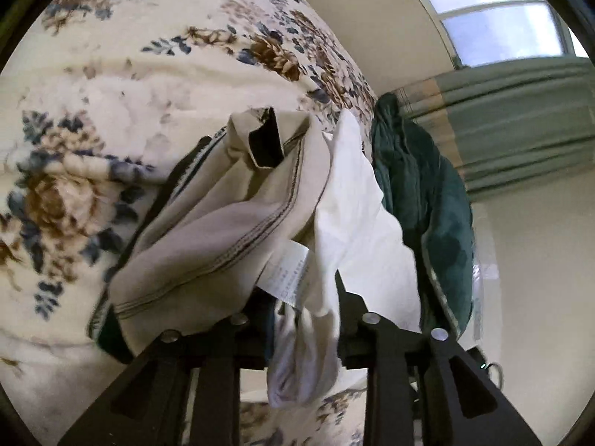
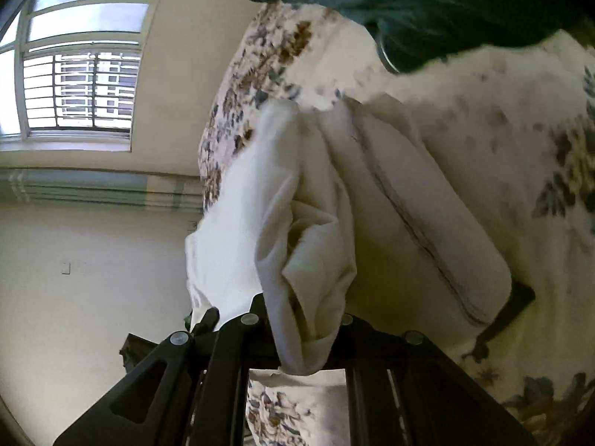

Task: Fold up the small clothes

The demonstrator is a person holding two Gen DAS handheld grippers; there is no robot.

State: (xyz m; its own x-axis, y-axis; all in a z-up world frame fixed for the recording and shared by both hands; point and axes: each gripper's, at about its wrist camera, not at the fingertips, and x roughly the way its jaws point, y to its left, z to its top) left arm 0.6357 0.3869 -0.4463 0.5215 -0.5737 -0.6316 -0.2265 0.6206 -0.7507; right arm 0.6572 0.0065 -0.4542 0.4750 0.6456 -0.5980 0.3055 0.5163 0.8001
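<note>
A small beige garment point(image 1: 208, 230) with dark stitched seams and a white inner layer point(image 1: 357, 200) hangs over the floral bedspread point(image 1: 111, 74). My left gripper point(image 1: 301, 319) is shut on a bunched edge of it; a white care label point(image 1: 288, 273) shows beside the pinch. In the right wrist view the same beige garment point(image 2: 409, 204) stretches away, and my right gripper point(image 2: 301, 327) is shut on its folded white edge point(image 2: 238, 223). The fingertips of both grippers are hidden by cloth.
A dark green garment point(image 1: 420, 200) lies at the bed's edge, and it also shows in the right wrist view point(image 2: 427, 3). A window point(image 2: 78, 85), green curtain point(image 1: 520, 119) and cream wall point(image 2: 93, 278) lie beyond the bed. The floral bedspread point(image 2: 520, 130) lies under everything.
</note>
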